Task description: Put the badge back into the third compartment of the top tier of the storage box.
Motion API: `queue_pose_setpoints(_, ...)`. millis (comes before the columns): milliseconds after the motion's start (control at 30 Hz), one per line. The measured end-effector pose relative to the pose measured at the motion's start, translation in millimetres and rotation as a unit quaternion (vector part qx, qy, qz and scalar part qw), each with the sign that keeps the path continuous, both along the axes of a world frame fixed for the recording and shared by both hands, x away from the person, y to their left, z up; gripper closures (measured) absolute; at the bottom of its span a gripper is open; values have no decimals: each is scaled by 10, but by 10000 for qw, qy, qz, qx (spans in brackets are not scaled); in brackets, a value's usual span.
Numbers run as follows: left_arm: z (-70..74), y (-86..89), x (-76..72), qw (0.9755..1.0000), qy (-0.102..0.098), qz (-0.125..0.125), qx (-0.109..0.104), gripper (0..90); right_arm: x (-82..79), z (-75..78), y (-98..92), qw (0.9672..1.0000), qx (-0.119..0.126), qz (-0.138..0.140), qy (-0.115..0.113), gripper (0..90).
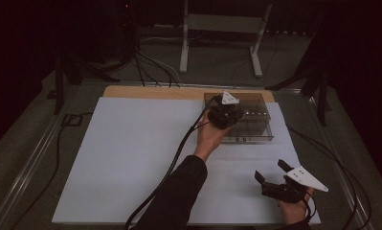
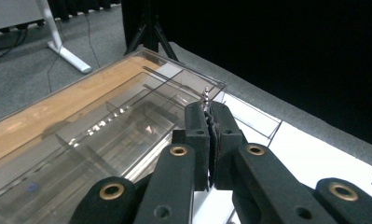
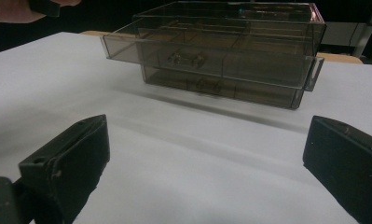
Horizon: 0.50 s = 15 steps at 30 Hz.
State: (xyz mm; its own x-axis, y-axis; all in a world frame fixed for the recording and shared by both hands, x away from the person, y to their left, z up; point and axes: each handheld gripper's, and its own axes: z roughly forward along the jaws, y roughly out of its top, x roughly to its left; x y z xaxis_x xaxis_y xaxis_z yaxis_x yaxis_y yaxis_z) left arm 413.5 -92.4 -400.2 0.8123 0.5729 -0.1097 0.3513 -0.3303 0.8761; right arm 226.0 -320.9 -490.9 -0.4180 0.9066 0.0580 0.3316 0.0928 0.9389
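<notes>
Dim room, black curtains behind. Grey carpet floor (image 1: 212, 62) around bench (image 1: 131, 158). White metal stand (image 1: 222, 28) beyond bench's far edge. Black cables (image 1: 150, 64) on carpet left of stand. Dark tripod legs (image 1: 318, 81) right of bench. Bench white-covered, wooden strip at far edge.

No readable text, label, brand or number stands on anything here.

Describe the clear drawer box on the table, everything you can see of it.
The clear drawer box is smoky transparent plastic, low and rectangular, with two stacked drawers with small front handles. The upper drawer is pulled out towards the person; dividers split it into compartments. It sits upright at the far right of the white sheet. The left gripper, shut on a small drill bit, hovers above the open drawer; I can't tell whether they touch.
</notes>
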Motion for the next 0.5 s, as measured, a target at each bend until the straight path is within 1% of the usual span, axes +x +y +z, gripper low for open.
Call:
queue_pose_setpoints(300,-34,-110,-10,10000,38,-73,29,890,-2,3,-8,10000,13,-11,8,8)
queue_pose_setpoints(500,-80,-183,-18,9999,118,-112,28,890,-3,3,-5,10000,20,-11,12,8)
